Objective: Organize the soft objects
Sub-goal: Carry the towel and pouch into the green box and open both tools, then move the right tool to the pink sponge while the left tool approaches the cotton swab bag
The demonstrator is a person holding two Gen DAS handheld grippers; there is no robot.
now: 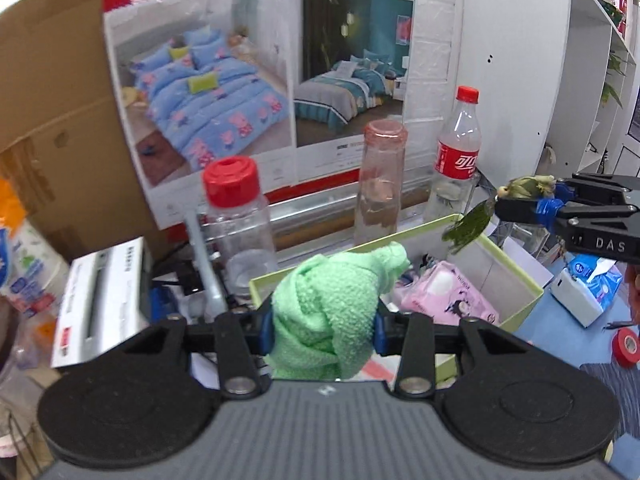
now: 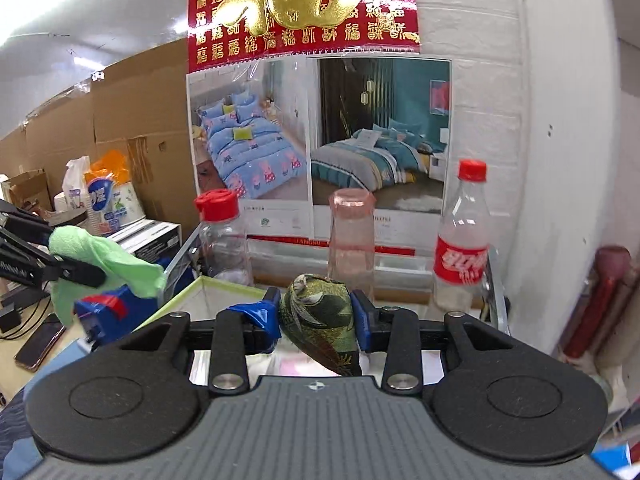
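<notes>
While both tools hang above the open, pale-green-rimmed cardboard box (image 1: 516, 268), each carries one soft item. Left gripper (image 1: 324, 326): jaws clamped on a bunched light-green fleece cloth (image 1: 332, 312), which bulges above and below the blue-taped fingers; the same cloth (image 2: 100, 268) appears at the left edge of the right wrist view. Right gripper (image 2: 316, 316): jaws clamped on a dark-green patterned fabric pouch (image 2: 320, 320), whose lower corner hangs beneath the fingers; in the left wrist view this pouch (image 1: 468, 226) dangles over the box's far right rim. Inside the box lies a pink printed tissue pack (image 1: 448, 300). Behind the box, in a row, stand a clear jar with a red lid (image 1: 236, 216), a pink-tinted clear bottle (image 1: 380, 184) and a red-capped cola bottle (image 1: 458, 152), backed by a bedding poster (image 1: 260, 88) on the wall. Beside the box on the right lie a blue-and-white tissue pack (image 1: 588, 284) and a roll of red tape (image 1: 626, 346); on the left stands a white carton (image 1: 102, 300).
</notes>
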